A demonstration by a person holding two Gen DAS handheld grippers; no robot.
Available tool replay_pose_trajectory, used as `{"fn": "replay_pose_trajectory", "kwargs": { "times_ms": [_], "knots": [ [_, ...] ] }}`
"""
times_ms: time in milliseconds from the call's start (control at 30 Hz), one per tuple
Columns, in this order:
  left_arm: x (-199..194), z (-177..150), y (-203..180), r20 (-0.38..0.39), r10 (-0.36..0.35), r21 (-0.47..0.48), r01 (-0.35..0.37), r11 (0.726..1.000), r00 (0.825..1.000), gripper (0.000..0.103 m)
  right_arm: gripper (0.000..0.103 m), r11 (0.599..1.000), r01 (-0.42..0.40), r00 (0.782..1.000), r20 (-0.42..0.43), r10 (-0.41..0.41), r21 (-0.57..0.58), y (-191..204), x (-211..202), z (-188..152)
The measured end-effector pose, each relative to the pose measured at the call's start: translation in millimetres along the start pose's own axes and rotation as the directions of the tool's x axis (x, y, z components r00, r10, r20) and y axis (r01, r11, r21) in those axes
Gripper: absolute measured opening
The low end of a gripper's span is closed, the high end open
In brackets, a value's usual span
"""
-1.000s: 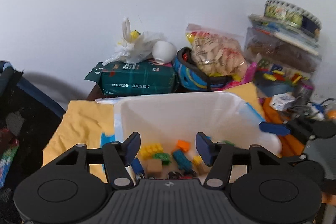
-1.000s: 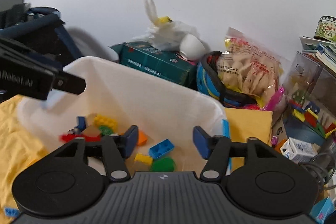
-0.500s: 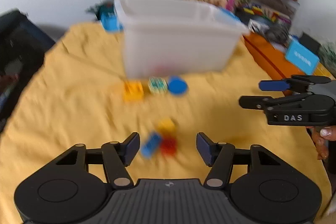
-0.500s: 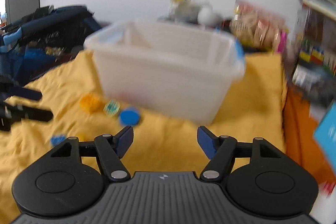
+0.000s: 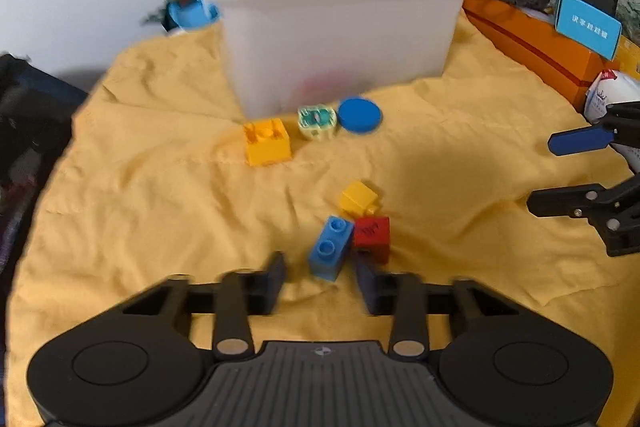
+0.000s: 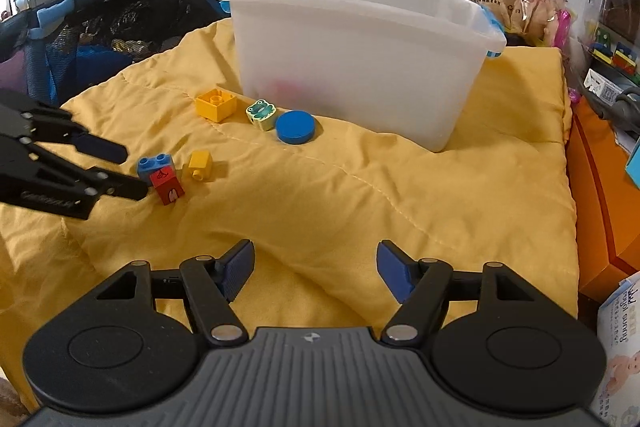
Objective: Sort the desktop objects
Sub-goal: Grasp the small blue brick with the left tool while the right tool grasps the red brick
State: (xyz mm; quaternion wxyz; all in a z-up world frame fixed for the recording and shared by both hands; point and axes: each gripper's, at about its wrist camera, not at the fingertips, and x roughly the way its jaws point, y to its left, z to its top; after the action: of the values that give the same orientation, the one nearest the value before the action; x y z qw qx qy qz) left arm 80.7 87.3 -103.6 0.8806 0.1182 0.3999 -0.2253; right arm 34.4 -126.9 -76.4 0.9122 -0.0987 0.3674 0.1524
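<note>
The left claw [image 5: 320, 277], its jaws just narrowed, now sits low around the blue brick [image 5: 330, 247] without pressing it; the right claw [image 6: 316, 269] gapes wide, empty.

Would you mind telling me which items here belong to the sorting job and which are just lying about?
Job: blue brick, red block, small yellow brick, orange brick, frog block, blue disc, white bin.
Lying about: snack bag, orange box.

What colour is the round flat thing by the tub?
The disc is blue; the right wrist view shows it best.
</note>
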Motion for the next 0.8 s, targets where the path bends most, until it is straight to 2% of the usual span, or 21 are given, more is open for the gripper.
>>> {"fn": "replay_pose_trajectory", "kwargs": {
  "times_ms": [133,300,533,567,667,800],
  "knots": [
    [3.0,3.8,1.2,0.025,-0.034,-0.030,0.035,0.999,0.999,0.018,0.071,1.000,0.004,1.000,-0.014,-0.004,0.002,2.3,1.3,-3.6],
    [-1.9,0.2,-1.3,0.036,-0.046,-0.022,0.046,0.999,0.998,0.017,0.071,1.000,-0.015,1.000,-0.021,0.015,-0.005,9.1,6.3,-0.1],
    [-23.0,-17.2,19.0,0.038,-0.004,-0.077,0.007,0.997,0.999,0.017,0.070,0.983,-0.150,0.988,0.018,0.153,-0.110,45.2,16.1,20.3],
    [-25.1,-20.3,21.0,0.035,0.001,-0.078,0.001,0.997,0.999,0.017,0.067,0.978,-0.166,0.986,0.016,0.169,-0.128,52.3,19.1,22.9],
    [-28.8,-29.6,27.1,0.031,-0.001,-0.090,0.004,0.996,1.000,0.017,0.047,0.967,-0.197,0.980,-0.002,0.200,-0.162,69.7,29.2,29.4],
    [-27.7,-34.8,28.8,0.038,-0.019,-0.083,0.023,0.996,0.999,0.018,0.041,0.968,-0.186,0.982,-0.021,0.185,-0.168,83.3,45.2,34.4]
  ]
}}
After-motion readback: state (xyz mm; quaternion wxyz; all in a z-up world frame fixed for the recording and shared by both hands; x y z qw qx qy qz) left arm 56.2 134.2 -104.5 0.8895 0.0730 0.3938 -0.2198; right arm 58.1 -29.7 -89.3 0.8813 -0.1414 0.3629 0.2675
